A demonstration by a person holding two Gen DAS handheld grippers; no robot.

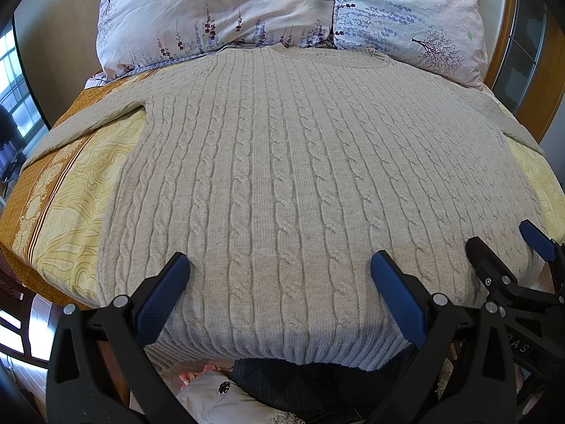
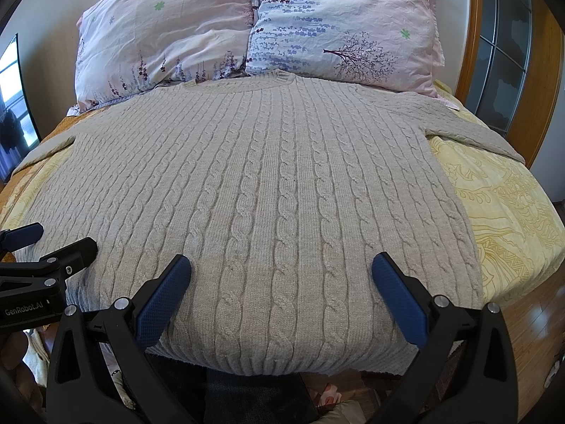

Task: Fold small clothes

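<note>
A beige cable-knit sweater (image 1: 282,176) lies flat on the bed, collar toward the pillows, sleeves spread to both sides, hem hanging over the near edge; it fills the right wrist view (image 2: 275,190) too. My left gripper (image 1: 279,265) is open and empty above the hem's left-centre part. My right gripper (image 2: 280,265) is open and empty above the hem's right-centre part. The right gripper also shows in the left wrist view (image 1: 501,243), and the left gripper at the left of the right wrist view (image 2: 58,236).
Two floral pillows (image 1: 219,14) (image 2: 339,31) lie at the head of the bed. A yellow patterned bedsheet (image 2: 501,205) (image 1: 70,198) shows on both sides. A wooden headboard (image 2: 473,35) rises at the right. Wood floor (image 2: 529,325) lies beside the bed.
</note>
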